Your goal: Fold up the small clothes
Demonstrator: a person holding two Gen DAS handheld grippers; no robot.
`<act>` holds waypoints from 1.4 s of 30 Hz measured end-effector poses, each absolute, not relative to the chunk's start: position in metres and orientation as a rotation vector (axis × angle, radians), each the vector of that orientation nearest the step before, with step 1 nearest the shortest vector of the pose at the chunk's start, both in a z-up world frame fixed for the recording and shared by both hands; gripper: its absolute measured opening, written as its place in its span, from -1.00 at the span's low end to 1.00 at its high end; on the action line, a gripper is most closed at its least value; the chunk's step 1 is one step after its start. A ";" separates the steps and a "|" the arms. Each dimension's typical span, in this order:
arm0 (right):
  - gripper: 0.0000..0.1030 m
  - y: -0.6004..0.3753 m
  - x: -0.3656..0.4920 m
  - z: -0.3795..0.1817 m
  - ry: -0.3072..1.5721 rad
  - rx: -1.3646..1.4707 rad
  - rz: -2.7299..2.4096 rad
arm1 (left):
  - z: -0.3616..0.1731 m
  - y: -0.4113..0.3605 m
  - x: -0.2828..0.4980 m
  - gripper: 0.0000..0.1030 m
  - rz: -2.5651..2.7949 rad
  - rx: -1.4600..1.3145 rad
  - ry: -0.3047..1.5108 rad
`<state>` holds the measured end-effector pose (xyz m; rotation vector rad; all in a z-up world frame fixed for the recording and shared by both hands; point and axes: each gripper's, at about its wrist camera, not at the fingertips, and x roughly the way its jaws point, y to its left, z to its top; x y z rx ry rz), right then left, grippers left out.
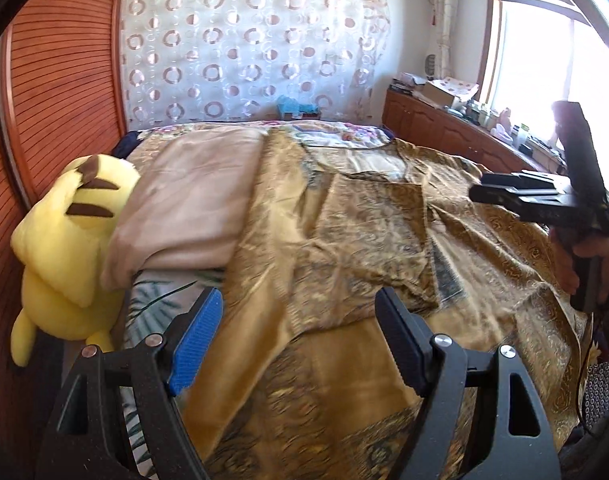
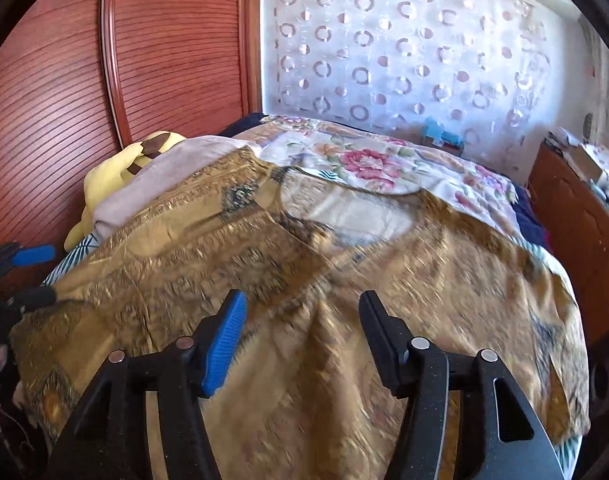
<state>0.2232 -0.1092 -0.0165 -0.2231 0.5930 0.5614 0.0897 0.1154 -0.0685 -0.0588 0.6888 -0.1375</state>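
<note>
A gold patterned garment (image 1: 344,240) lies spread across the bed, neck opening toward the far side; it also fills the right wrist view (image 2: 344,280). My left gripper (image 1: 300,300) is open and empty, hovering over the garment's near left part. My right gripper (image 2: 300,304) is open and empty above the garment's near middle. The right gripper also shows in the left wrist view (image 1: 480,188) at the right, held by a hand. The left gripper shows at the left edge of the right wrist view (image 2: 36,276), jaws apart.
A yellow plush toy (image 1: 64,248) and a folded pink blanket (image 1: 192,200) lie at the bed's left side. A floral bedspread (image 2: 376,164) covers the far bed. A wooden wardrobe (image 1: 60,80) stands left, a cluttered cabinet (image 1: 444,120) right.
</note>
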 end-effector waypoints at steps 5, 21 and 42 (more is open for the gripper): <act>0.44 -0.157 0.206 -0.014 0.600 -0.207 0.500 | -0.071 0.085 0.112 0.54 -0.187 -0.025 0.712; 0.44 -0.261 0.174 -0.015 0.655 -0.134 0.327 | -0.093 0.016 0.164 0.54 -0.246 0.058 0.849; 0.44 -0.368 0.193 -0.017 0.794 0.030 0.092 | -0.099 0.003 0.171 0.66 -0.228 0.108 0.897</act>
